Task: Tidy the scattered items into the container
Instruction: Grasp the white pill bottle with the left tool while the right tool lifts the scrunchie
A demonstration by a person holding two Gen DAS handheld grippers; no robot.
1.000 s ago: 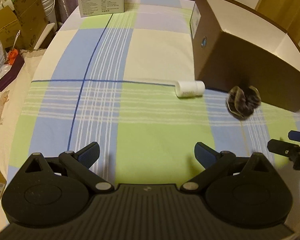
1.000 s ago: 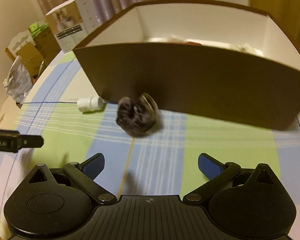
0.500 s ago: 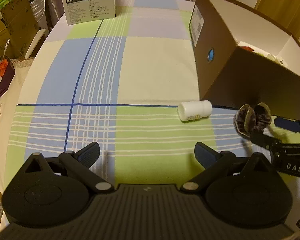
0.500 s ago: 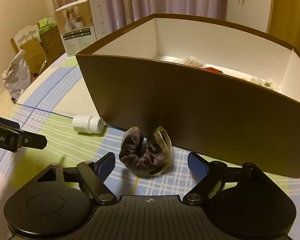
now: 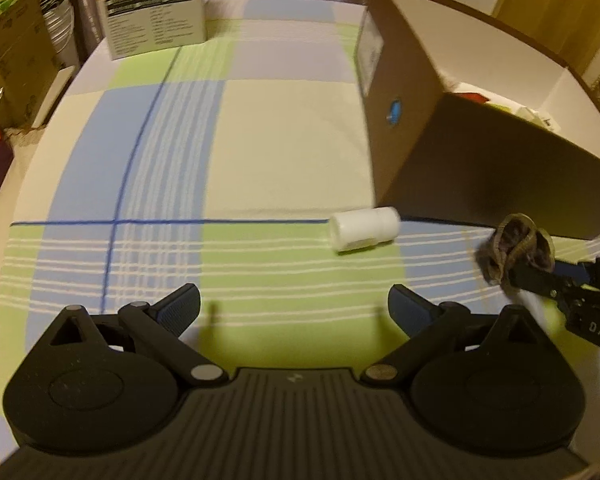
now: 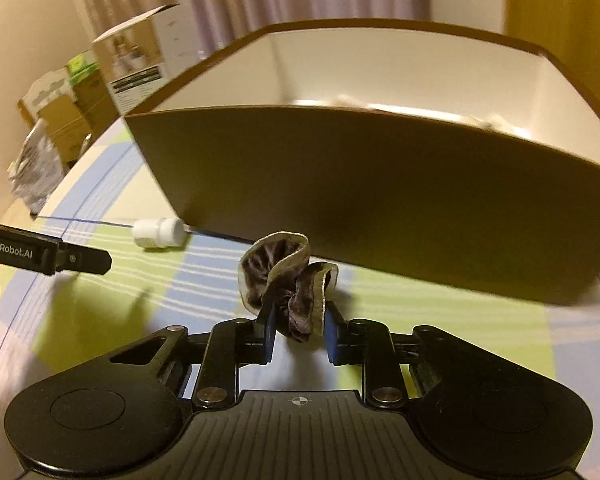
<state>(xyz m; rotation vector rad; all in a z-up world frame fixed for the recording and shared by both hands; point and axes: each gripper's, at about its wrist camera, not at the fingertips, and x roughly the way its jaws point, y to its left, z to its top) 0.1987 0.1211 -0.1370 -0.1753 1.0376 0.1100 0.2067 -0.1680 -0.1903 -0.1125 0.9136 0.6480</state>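
Velvety dark scrunchie, soft and light, sat pinched at its bunched lower edge in the right gripper before the cardboard box; left gripper gaped wide, empty.

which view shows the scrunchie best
The right wrist view: the scrunchie sits centre frame, pinched by the right gripper, folds and pale edge clear. The left wrist view shows it small and blurred at the right edge, beside the box.
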